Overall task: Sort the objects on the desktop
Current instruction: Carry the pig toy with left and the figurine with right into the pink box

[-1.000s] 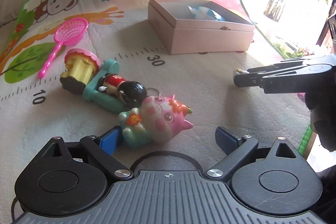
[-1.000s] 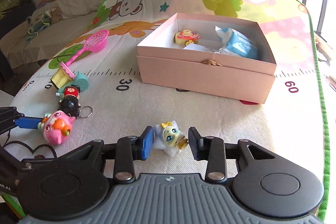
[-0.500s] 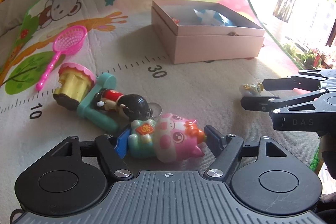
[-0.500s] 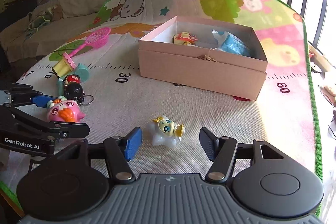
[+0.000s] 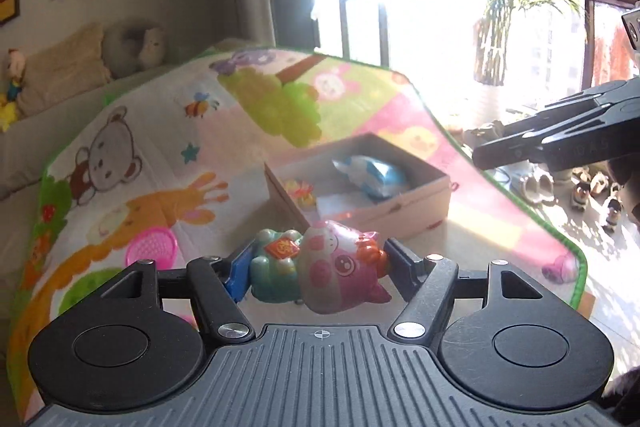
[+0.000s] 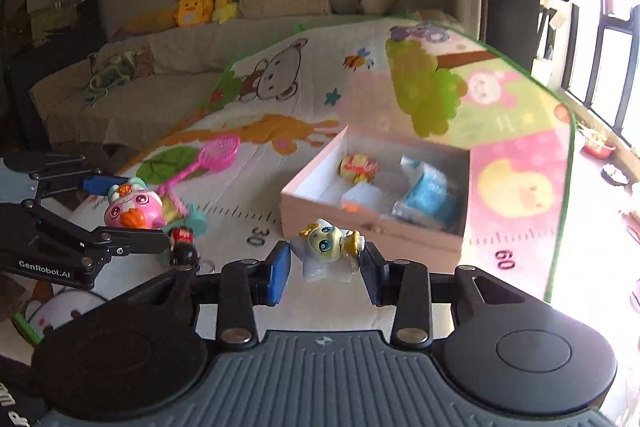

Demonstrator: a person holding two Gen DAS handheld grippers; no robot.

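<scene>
Pink pig toy (image 5: 320, 263) sits crosswise between the left gripper (image 5: 316, 273) fingers, clamped: blue pad on its teal body end, the other pad against the pink head by the orange tuft. Toy is clear of the mat, lifted, with the pink box (image 5: 400, 205) beyond and below it in the left wrist view. Right wrist view confirms it: same pig (image 6: 134, 205) is pinched in the left gripper's fingers at the left edge, above the mat (image 6: 516, 155). Right gripper (image 6: 326, 267) is closed on the small white-and-yellow figure (image 6: 326, 247), pads touching both its sides, figure face-forward and raised off the surface. Box lies just ahead of the right gripper, open top; inside are a blue-and-white packet (image 6: 426, 193), a small yellow-red toy (image 6: 358, 167) and something white near the front wall, too blurred to identify. On the mat near the left gripper: pink net scoop (image 6: 218, 155), black-headed doll (image 6: 184, 247) on a teal piece (image 6: 196, 221). Right gripper's fingers also show at the right edge of the left wrist view, raised above the mat edge.
</scene>
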